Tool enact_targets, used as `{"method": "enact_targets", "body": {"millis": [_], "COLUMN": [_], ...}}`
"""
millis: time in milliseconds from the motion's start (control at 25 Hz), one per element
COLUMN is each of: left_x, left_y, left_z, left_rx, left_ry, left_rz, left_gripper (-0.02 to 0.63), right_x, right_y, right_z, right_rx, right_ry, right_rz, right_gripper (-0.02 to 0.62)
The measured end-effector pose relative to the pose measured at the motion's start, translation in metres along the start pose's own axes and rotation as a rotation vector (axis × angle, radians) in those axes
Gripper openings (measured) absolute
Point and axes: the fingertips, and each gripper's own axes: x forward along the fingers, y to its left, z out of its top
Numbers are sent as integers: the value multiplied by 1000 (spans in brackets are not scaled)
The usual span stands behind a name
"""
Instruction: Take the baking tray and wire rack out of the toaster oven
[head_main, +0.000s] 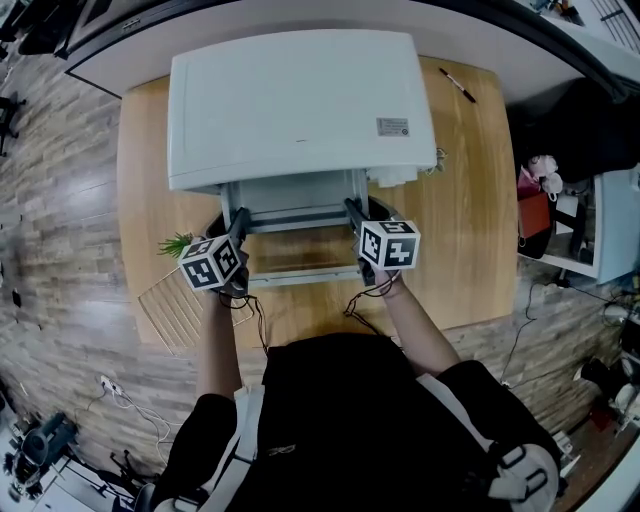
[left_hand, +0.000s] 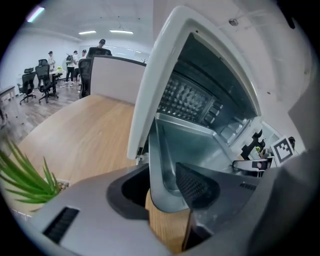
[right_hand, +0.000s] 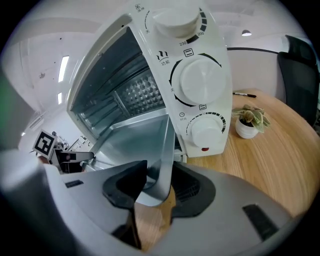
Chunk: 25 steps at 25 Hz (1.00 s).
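- Left gripper (left_hand: 165, 186) and right gripper (right_hand: 154, 182) each clamp a front corner of the baking tray (left_hand: 185, 150). The tray sits partly out of the open toaster oven (head_main: 300, 100), toward the wooden table's (head_main: 470, 200) near edge.
- The wire rack cannot be made out.
- Risk: the pads hold only thin rim. An uneven pull could skew the tray and jam it against the oven walls, or it could slip free and drop onto the table.

Free tabletop (head_main: 145, 150) left of toaster oven (head_main: 300, 100)
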Motion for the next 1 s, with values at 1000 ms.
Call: {"method": "enact_targets", "body": {"millis": [1000], "left_x": [-66], "left_y": [-26], "left_z": [-52], "left_rx": [-46], "left_ry": [-34], "left_rz": [11], "left_gripper": [164], "right_x": [-60], "right_y": [13], "right_z": [-43], "right_rx": [54], "right_ry": [-13], "right_rz": [88], "right_gripper": [155]}}
